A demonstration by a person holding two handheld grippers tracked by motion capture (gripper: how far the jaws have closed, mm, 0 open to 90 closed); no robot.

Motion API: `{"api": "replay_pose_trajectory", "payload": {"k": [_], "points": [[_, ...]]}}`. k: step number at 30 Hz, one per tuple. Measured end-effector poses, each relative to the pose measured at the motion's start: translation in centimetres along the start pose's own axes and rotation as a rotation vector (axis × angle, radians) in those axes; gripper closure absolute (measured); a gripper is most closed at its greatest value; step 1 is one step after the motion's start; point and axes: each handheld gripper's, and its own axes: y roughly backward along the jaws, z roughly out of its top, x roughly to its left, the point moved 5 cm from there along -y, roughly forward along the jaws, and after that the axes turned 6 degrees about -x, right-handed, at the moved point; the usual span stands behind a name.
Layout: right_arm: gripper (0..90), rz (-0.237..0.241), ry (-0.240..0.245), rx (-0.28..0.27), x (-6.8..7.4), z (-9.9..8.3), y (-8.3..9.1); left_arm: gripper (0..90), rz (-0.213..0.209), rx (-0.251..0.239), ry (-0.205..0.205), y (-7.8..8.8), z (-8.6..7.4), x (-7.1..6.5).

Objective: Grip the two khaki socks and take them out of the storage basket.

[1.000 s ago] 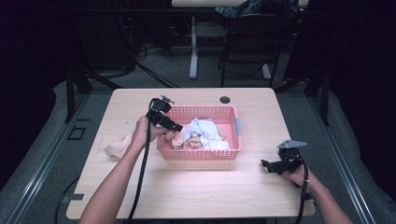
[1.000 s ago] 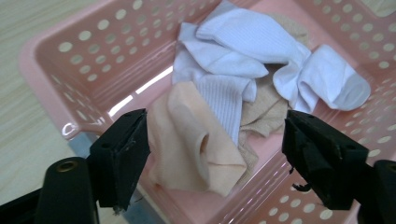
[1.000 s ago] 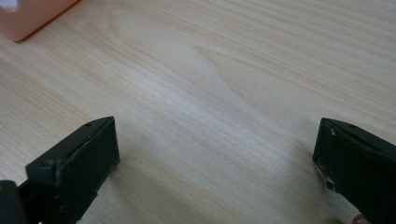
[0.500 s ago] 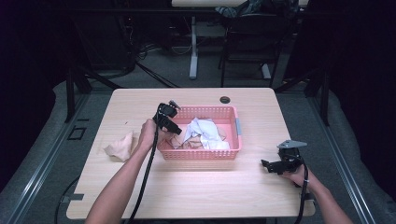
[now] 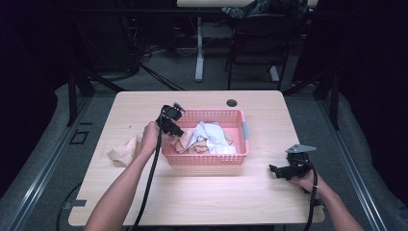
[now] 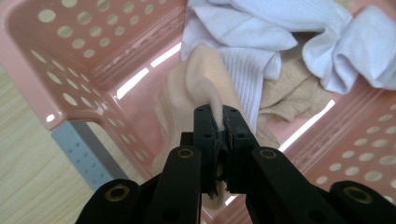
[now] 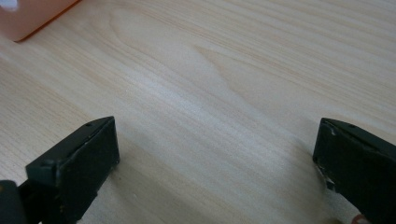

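**Pinching a beige sock out of the basket**

Closing on cloth is the change I read here: my left gripper (image 6: 219, 122) has just been closing, and its jaws now meet on a fold of the beige sock (image 6: 196, 84) at the left end of the pink basket (image 5: 243, 153). A second ago that gripper hung above the same end with nothing between its pads; now it has dipped into the laundry. The sock lies against the near-left inner wall, partly under the white socks (image 6: 261, 23). Another beige piece (image 5: 124, 153) rests on the table (image 5: 202, 192), just left of the basket, so I judge this one is headed there too. My right gripper (image 7: 215, 163) sits low over bare wood at the near right, jaws wide, holding nothing. Next comes a lift, and the white pile may drag along.
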Motion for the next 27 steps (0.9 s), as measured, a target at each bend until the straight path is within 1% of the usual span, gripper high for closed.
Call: {"api": "replay_pose_trajectory", "payload": {"k": [1,2,7,13,14,15,17,20,21,22,27], "points": [[0.0,0.000,-0.001,0.000,0.0,0.0,0.0,85.7,0.002,-0.014,0.001,0.4,0.1,0.0],[0.0,0.000,-0.001,0.000,0.0,0.0,0.0,85.6,-0.007,-0.023,0.002,0.8,0.3,0.0],[0.0,-0.001,-0.001,0.000,0.0,0.0,0.0,85.7,-0.016,-0.067,-0.007,2.7,0.9,0.0],[0.0,-0.002,-0.001,0.000,0.0,0.0,0.0,85.7,-0.023,-0.112,0.005,4.6,1.4,0.1],[0.0,-0.002,-0.001,0.000,0.0,0.0,0.0,85.7,-0.025,-0.125,0.007,5.1,1.5,0.2],[0.0,-0.002,-0.001,0.000,0.0,0.0,0.0,85.7,-0.025,-0.125,0.007,5.1,1.5,0.2],[0.0,-0.002,-0.001,-0.001,0.0,0.0,0.0,85.7,-0.026,-0.136,0.006,5.7,1.7,0.2],[0.0,-0.002,-0.001,0.000,0.0,0.0,0.0,85.7,-0.028,-0.154,0.003,6.7,2.1,0.1],[0.0,-0.002,-0.001,0.000,0.0,0.0,0.0,85.7,-0.024,-0.168,-0.002,7.4,2.3,0.1],[0.0,-0.002,-0.001,0.000,0.0,0.0,0.0,85.7,-0.024,-0.168,-0.002,7.4,2.3,0.1],[0.0,-0.002,-0.001,0.000,0.0,0.0,0.0,85.7,-0.020,-0.199,-0.007,9.0,2.8,0.1]]}}
